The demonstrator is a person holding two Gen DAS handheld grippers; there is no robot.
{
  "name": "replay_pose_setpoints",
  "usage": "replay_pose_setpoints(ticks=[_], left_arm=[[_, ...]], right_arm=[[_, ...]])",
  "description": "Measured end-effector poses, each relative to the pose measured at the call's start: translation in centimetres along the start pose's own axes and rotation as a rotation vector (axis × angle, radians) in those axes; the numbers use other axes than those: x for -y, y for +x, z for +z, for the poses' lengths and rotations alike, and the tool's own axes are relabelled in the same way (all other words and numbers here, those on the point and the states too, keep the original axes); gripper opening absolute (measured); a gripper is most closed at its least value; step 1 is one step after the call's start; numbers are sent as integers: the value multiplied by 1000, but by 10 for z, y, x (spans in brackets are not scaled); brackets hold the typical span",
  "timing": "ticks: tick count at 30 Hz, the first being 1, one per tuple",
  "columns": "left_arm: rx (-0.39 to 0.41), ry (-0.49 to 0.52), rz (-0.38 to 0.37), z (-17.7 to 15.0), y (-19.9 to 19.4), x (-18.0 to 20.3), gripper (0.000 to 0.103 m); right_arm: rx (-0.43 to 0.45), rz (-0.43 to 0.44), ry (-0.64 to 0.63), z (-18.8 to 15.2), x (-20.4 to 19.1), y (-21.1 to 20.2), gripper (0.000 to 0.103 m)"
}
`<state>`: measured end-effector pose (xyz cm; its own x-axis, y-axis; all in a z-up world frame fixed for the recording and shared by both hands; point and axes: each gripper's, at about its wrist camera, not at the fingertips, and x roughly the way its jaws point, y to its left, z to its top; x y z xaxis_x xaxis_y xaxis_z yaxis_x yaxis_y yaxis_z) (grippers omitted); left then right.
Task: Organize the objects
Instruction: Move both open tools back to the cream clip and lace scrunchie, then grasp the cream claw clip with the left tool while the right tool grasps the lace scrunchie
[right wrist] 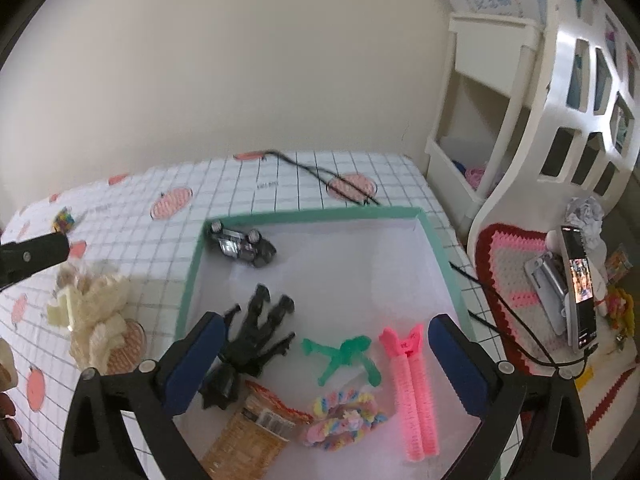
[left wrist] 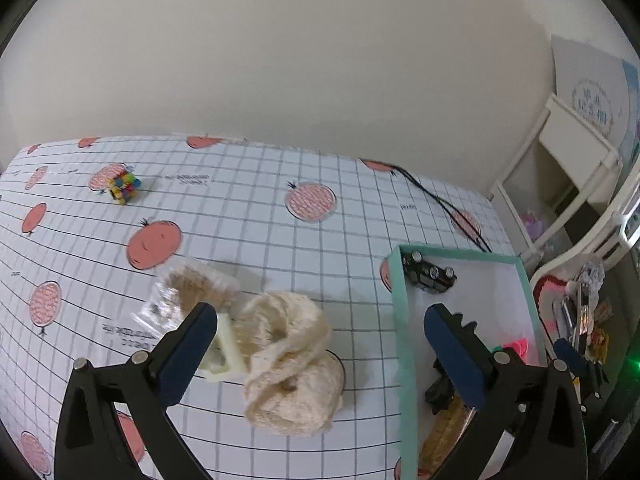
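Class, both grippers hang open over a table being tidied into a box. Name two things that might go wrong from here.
1. The left gripper is open around the cream lace bundle; the soft folds may slip or trail over the green box wall.
2. The black cable runs beside the box; a gripper could snag it.

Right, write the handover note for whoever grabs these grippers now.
Left gripper: open, empty, hovering over the cream lace bundle on the table.
Right gripper: open, empty, over the teal-rimmed box.
Done, already in the box: toy car, black figure, green figure, pink hair roller, pastel scrunchie, snack packet.
Left on the table: lace bundle, pale plastic clip beside it, clear packet, colourful block toy at the far side.
Judgement: lace bundle looks like the next pick.
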<state>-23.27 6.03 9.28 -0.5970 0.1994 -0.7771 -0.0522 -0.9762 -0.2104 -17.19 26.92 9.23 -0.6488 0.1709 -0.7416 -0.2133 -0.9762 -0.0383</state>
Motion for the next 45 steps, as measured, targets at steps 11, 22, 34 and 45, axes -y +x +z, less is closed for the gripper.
replay_pose_setpoints(ticks=[11,22,34,45], left_arm=[[43,-143,83,11,-23,-79,103],[-43,-226,76,0,3,-128,103],[-145,-171,1,-12,38,-110,103],[-216,-172,-7,-21,60,-101,82]], right_arm=[[74,187,-30,11,-54,-20,103],[1,317,-159,0,-130,-5,103],[-143,322,-165,-23,-150,35,89],[-181,340,-172,-35,-155,46,79]])
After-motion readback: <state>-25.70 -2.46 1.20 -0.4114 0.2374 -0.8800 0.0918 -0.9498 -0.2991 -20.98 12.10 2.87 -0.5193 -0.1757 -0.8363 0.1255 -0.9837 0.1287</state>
